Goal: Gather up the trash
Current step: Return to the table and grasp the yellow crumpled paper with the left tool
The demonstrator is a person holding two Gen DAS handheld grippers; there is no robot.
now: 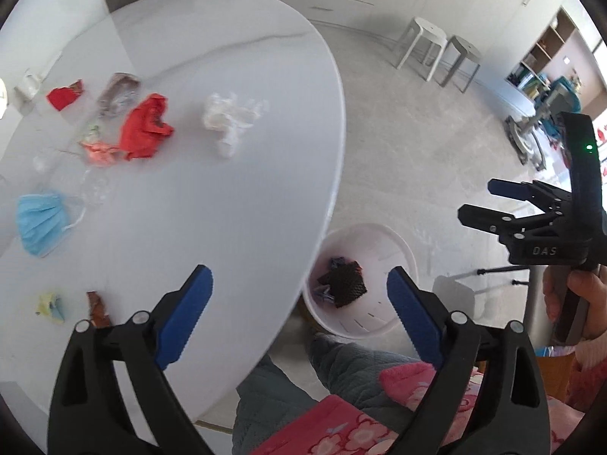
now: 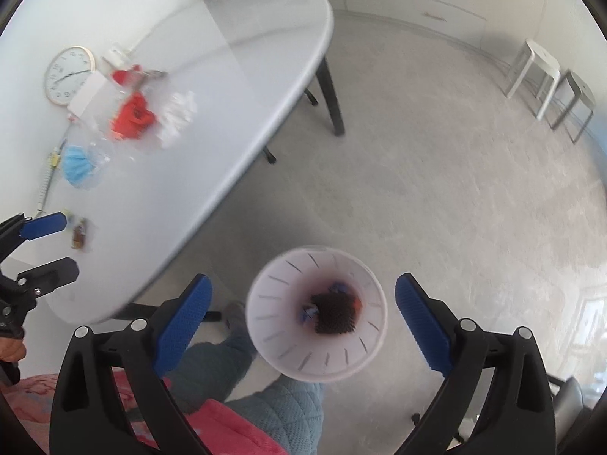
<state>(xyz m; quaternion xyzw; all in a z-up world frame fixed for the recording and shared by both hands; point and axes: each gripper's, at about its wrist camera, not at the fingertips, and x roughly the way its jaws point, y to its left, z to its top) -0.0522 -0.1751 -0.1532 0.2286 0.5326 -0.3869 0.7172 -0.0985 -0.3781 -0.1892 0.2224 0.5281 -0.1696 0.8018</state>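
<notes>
A: Both grippers spread wide, nothing between the pads: left gripper (image 1: pixel 299 314) over the table (image 1: pixel 227 76) edge, right gripper (image 2: pixel 301 324) straight above the bin (image 2: pixel 316 313).

B: Bin on the floor just beside the table, already holding a dark mesh scrap (image 2: pixel 335 316). Rest of the trash lying on the tabletop.

A: Probably all feather-light. Red wrapper (image 1: pixel 146 127): thin crinkled film, likely slippery, best pinched at a raised fold. White tissue (image 1: pixel 229 119): soft, crushable, fine to grab anywhere in the bulk.

B: Blue mask (image 1: pixel 40 222): pleated cloth, limp (ear loop apt to dangle and snag). Better taken mid-body.

A: Clear plastic (image 1: pixel 95 185) hard to make out; edges unclear. Small brown wrapper (image 1: pixel 98 309) nearest the left pads, flat, needing a low scrape-and-pinch.
</notes>
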